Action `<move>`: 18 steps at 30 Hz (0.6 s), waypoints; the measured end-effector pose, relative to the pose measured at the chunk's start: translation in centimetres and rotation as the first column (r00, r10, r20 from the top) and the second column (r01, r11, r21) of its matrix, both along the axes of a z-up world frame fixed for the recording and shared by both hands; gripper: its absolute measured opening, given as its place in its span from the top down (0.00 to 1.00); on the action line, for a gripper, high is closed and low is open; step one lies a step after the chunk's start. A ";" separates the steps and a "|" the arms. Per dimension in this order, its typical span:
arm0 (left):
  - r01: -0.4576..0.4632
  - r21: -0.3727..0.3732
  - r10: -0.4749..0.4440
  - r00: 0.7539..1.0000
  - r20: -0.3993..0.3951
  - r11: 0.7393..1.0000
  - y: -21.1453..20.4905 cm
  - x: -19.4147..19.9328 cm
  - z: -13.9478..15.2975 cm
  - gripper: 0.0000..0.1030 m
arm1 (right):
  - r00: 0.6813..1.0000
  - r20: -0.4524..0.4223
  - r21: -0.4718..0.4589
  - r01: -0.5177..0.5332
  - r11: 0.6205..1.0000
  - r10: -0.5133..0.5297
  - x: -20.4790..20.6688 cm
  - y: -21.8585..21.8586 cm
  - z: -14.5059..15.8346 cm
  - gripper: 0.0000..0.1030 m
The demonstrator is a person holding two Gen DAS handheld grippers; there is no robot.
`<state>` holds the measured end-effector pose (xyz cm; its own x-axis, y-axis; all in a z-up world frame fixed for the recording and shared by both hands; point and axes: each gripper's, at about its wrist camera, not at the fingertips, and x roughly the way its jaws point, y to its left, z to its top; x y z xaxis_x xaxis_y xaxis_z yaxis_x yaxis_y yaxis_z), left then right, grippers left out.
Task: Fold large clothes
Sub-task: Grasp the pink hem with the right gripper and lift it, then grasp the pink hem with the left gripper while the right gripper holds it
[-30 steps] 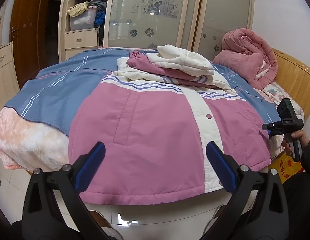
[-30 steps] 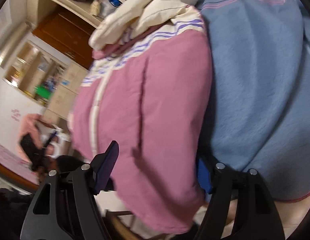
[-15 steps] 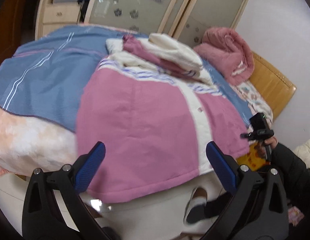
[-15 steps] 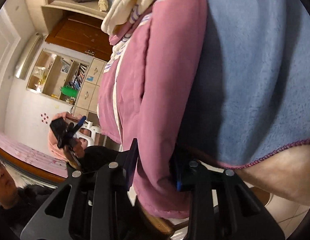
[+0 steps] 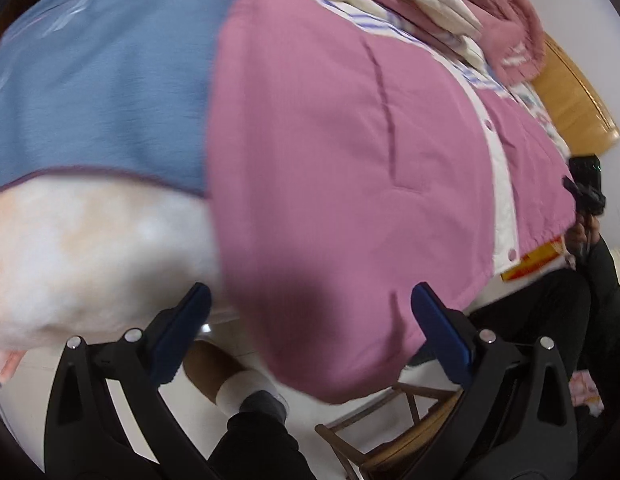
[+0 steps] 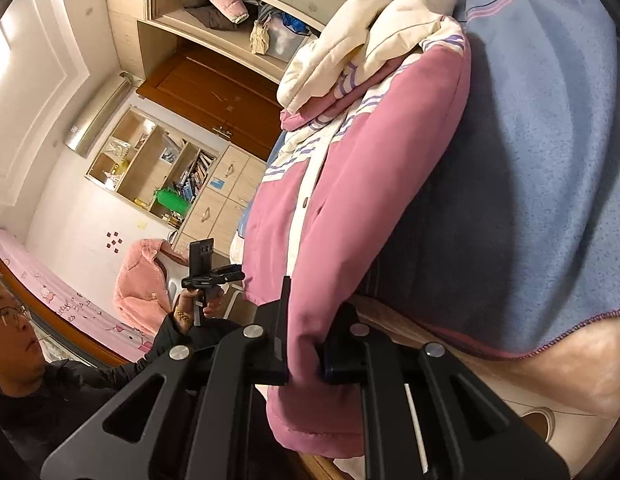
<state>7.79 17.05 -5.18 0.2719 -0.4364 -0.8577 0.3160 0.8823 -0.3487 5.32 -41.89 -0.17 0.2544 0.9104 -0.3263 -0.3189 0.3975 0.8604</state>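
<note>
While aimed at pink jacket (image 5: pixel 350 168) from left wrist cam, left gripper (image 5: pixel 310 320) spread wide w/ blue pads either side of hem corner, not touching; jacket flat on blue blanket (image 5: pixel 106 84), hem overhanging bed edge. From right wrist cam: right gripper (image 6: pixel 304 354) pinched tight on jacket's (image 6: pixel 350 200) hem corner, blanket (image 6: pixel 530 200) alongside.

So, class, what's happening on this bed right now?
A person with a gripper in each hand is folding a pink jacket spread over a blue blanket on the bed. The right gripper is shut on the jacket's hem at one bottom corner. The left gripper is open at the other bottom corner, its fingers either side of the hem, not yet gripping.
</note>
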 end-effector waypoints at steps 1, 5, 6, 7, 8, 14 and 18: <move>0.005 -0.002 -0.005 1.000 -0.005 1.000 -0.3 0.2 -0.2 0.02 | 1.000 -0.001 -0.006 0.000 1.000 0.000 0.0 0.1 0.0 0.89; -0.011 -0.001 0.011 1.000 -0.002 1.000 -0.5 0.2 0.0 0.12 | 1.000 -0.011 -0.019 0.004 1.000 -0.004 -0.1 0.2 -0.3 0.89; -0.016 -0.003 0.016 1.000 -0.006 1.000 -0.4 0.0 0.1 0.26 | 1.000 -0.015 -0.019 0.004 1.000 -0.004 -0.2 0.1 -0.4 0.89; -0.024 -0.013 0.024 1.000 -0.014 1.000 -0.1 -0.1 0.2 0.37 | 1.000 -0.018 -0.021 0.004 1.000 -0.004 0.0 0.4 -0.4 0.89; -0.040 -0.032 0.040 0.999 -0.022 0.999 0.4 -0.2 0.2 0.51 | 1.000 -0.021 -0.022 0.004 1.000 -0.004 0.0 0.6 -0.4 0.89; -0.004 -0.164 0.002 1.000 -0.017 0.986 1.3 -1.1 1.2 0.82 | 0.999 -0.040 -0.001 -0.016 1.000 0.016 0.6 1.2 -0.6 0.87; 0.041 -0.211 -0.026 0.997 0.076 0.977 0.7 -1.9 3.2 0.90 | 0.999 -0.032 0.015 -0.023 1.000 0.023 0.8 1.7 -0.3 0.87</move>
<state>5.90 17.79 -1.96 0.3122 -0.6161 -0.7232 0.3756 0.7792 -0.5017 6.14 -40.17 -0.50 0.2231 0.9205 -0.3207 -0.3002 0.3779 0.8759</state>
